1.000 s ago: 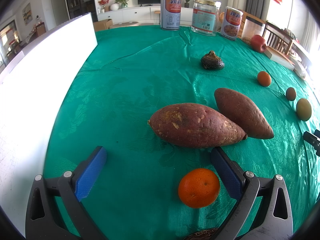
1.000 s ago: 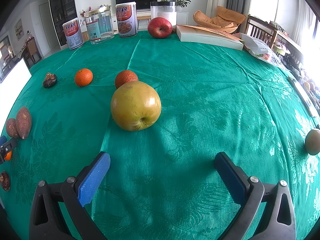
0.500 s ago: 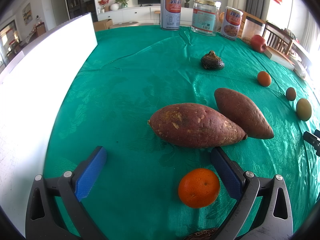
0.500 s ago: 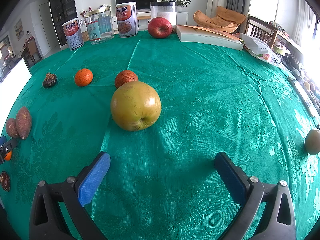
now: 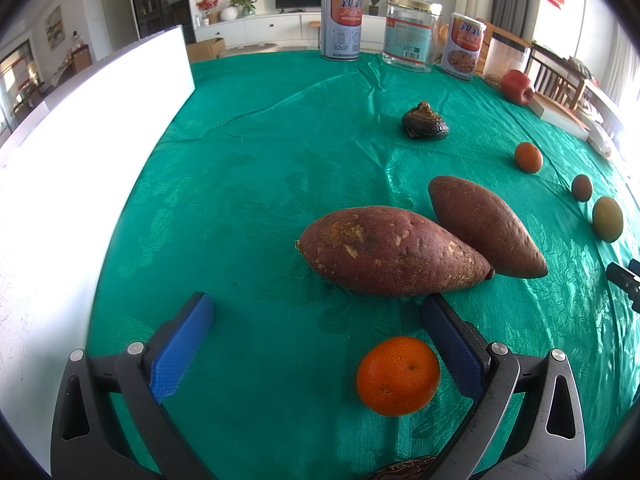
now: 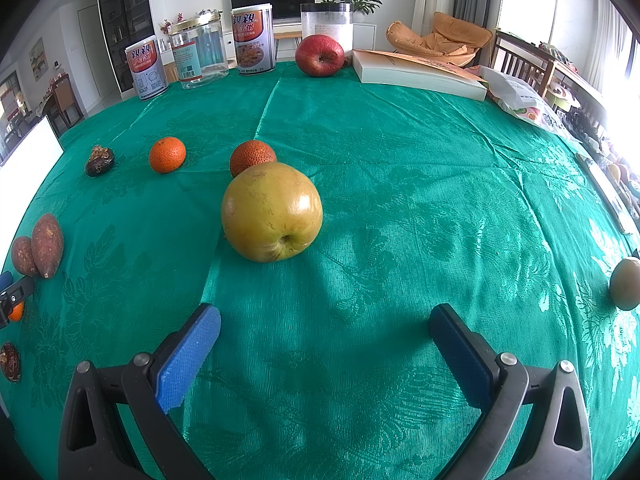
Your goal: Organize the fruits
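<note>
Meanwhile both grippers hovered low over the green cloth, each with its blue pads spread wide and nothing between them. The left gripper had an orange lying just inside its right finger, close to the pad but with a sliver of cloth between them. Right ahead of that finger's tip lay two sweet potatoes, side by side and touching, the nearer one almost at the fingertip. Farther ahead and to the right sat a dark wrinkled fruit, a second orange, a small brown fruit and a yellow-green one. A white board stood along the left.

The right gripper faced a yellow pear, ahead and slightly left of centre, well clear of both pads. A rough tangerine sat just behind the pear. A red apple stood far ahead beside a book, with tins to its left.
</note>
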